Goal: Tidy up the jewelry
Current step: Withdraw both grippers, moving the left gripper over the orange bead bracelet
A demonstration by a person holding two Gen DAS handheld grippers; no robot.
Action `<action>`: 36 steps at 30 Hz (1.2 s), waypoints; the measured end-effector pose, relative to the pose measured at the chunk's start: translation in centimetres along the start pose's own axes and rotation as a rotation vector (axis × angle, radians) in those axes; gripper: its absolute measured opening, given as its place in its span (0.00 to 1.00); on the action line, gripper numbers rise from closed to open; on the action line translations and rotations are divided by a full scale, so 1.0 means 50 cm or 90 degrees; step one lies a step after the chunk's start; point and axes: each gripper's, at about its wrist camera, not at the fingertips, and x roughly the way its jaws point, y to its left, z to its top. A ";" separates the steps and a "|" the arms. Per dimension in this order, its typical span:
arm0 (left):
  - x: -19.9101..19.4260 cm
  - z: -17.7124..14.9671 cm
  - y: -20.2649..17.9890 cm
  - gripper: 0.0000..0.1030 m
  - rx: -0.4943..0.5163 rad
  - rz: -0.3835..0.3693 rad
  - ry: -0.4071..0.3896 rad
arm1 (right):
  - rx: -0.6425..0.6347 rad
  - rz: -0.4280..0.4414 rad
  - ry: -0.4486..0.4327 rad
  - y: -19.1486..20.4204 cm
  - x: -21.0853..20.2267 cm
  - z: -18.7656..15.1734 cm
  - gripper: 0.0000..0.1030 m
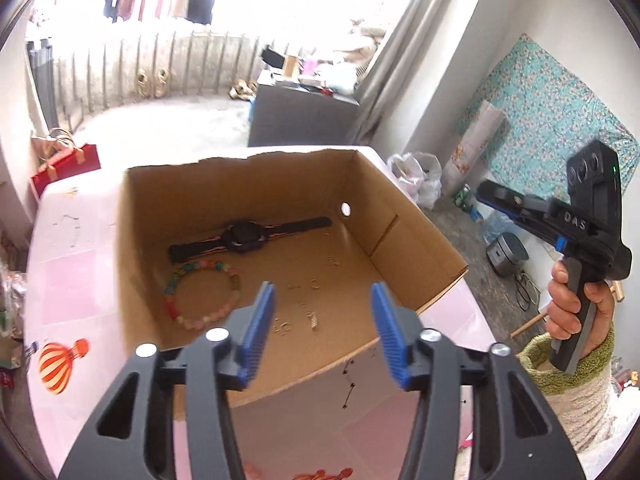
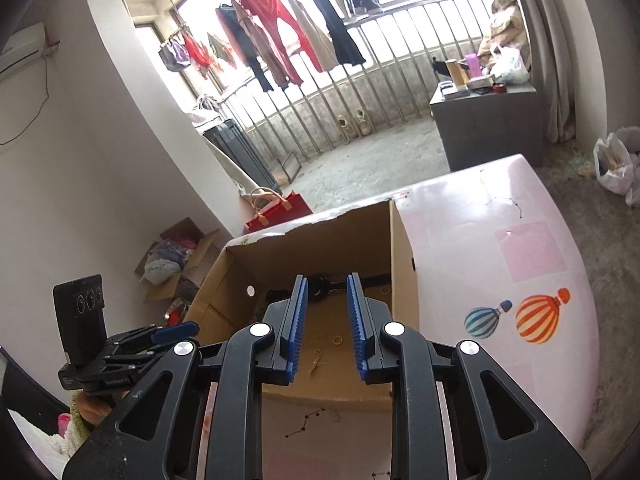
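Note:
An open cardboard box stands on the pink table. Inside lie a black wristwatch, a coloured bead bracelet and small pale earrings or rings on the floor of the box. My left gripper is open and empty, above the box's near edge. My right gripper is open and empty, held above the box; the watch and small rings show between its fingers. The right gripper's body shows in the left wrist view, off the table's right side.
A thin pale chain lies on the table left of the box. A red bag and a grey cabinet stand beyond the table. Balloon stickers mark the tabletop. Bags and clutter lie on the floor at right.

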 end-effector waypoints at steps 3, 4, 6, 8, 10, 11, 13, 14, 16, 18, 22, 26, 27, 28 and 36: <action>-0.048 -0.031 0.018 0.63 -0.007 0.042 -0.023 | 0.012 -0.018 -0.007 -0.015 -0.038 -0.043 0.23; -0.061 -0.044 0.026 0.66 -0.011 0.059 -0.029 | 0.021 -0.025 -0.006 -0.022 -0.046 -0.061 0.25; -0.083 -0.073 0.041 0.69 -0.018 0.106 -0.034 | 0.041 -0.043 0.003 -0.035 -0.054 -0.100 0.29; -0.099 -0.099 0.056 0.70 -0.024 0.149 -0.030 | 0.066 -0.065 0.032 -0.048 -0.041 -0.145 0.34; -0.101 -0.125 0.070 0.71 -0.035 0.167 -0.019 | 0.086 -0.095 0.079 -0.057 -0.006 -0.189 0.35; -0.099 -0.139 0.078 0.71 -0.045 0.171 -0.011 | 0.088 -0.107 0.104 -0.055 0.014 -0.210 0.35; -0.093 -0.167 0.089 0.71 -0.057 0.178 0.003 | 0.080 -0.131 0.142 -0.044 0.048 -0.245 0.35; -0.092 -0.182 0.090 0.71 -0.056 0.180 0.007 | 0.071 -0.134 0.154 -0.037 0.060 -0.257 0.35; -0.083 -0.210 0.080 0.71 -0.047 0.182 0.015 | 0.048 -0.138 0.171 -0.014 0.084 -0.276 0.35; -0.080 -0.242 0.071 0.71 -0.039 0.176 0.013 | 0.024 -0.134 0.180 0.010 0.100 -0.290 0.35; -0.062 -0.293 0.047 0.68 -0.037 0.155 0.014 | -0.014 -0.136 0.186 0.048 0.119 -0.299 0.35; -0.040 -0.314 0.032 0.55 -0.024 0.153 0.017 | -0.044 -0.135 0.178 0.079 0.119 -0.307 0.35; -0.033 -0.315 0.030 0.51 -0.016 0.161 0.018 | -0.049 -0.135 0.175 0.084 0.119 -0.307 0.35; -0.026 -0.316 0.028 0.49 -0.008 0.170 0.019 | -0.053 -0.132 0.173 0.088 0.120 -0.307 0.35; 0.032 -0.321 0.029 0.35 0.023 0.213 0.058 | -0.084 -0.141 0.159 0.084 0.131 -0.288 0.35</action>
